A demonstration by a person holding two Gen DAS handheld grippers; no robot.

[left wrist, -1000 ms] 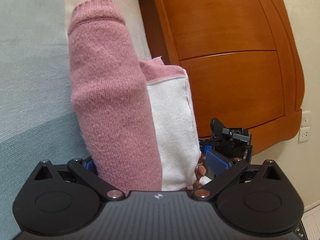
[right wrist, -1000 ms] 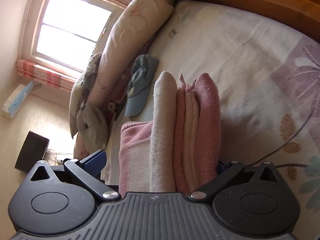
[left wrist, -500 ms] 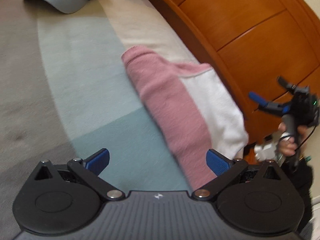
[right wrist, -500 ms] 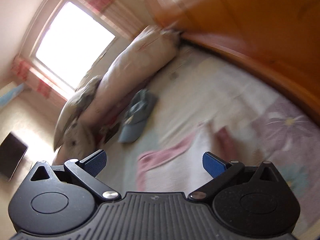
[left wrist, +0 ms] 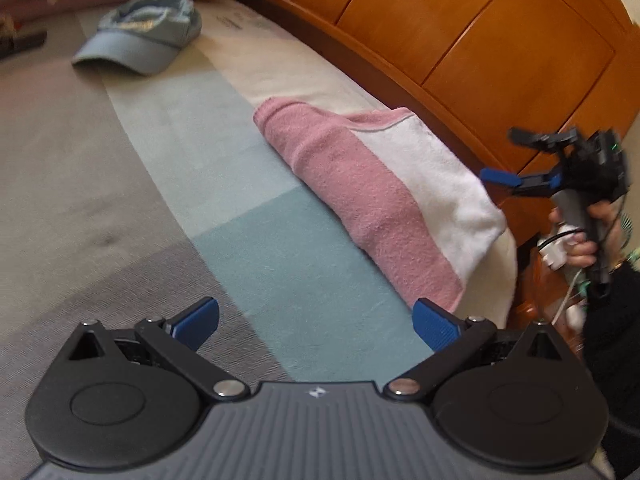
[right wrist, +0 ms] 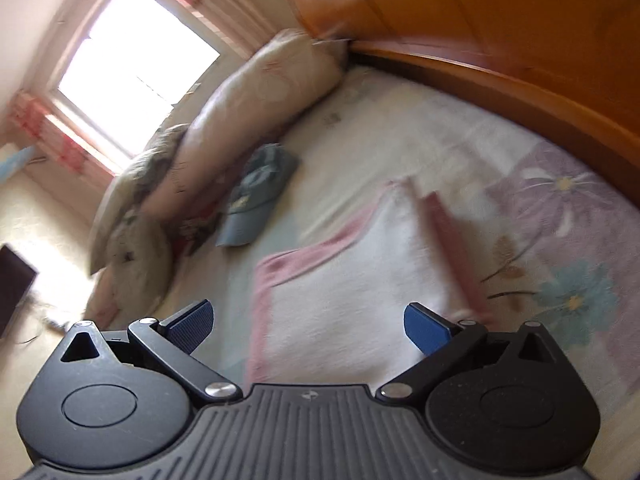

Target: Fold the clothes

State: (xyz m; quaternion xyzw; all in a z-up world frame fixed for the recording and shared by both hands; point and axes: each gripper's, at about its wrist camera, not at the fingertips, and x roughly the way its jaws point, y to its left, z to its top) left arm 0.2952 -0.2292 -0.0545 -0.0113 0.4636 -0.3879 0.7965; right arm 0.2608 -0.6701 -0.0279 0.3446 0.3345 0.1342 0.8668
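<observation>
On the bed (left wrist: 100,184), the folded pink-and-white garment (left wrist: 372,196) lies ahead-right of the left gripper (left wrist: 316,320), long axis running away; both grippers gape, empty, the right gripper (right wrist: 308,324) just above it.

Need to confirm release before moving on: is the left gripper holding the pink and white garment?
No. The left gripper is open with nothing between its fingers, and the pink and white garment lies on the bed.

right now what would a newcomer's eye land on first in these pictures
The folded pink and white garment lying on the bed, close to the orange wooden headboard. Next, the blue cap farther up the bed near the pillows. Both grippers, left and right, are open and empty.
</observation>
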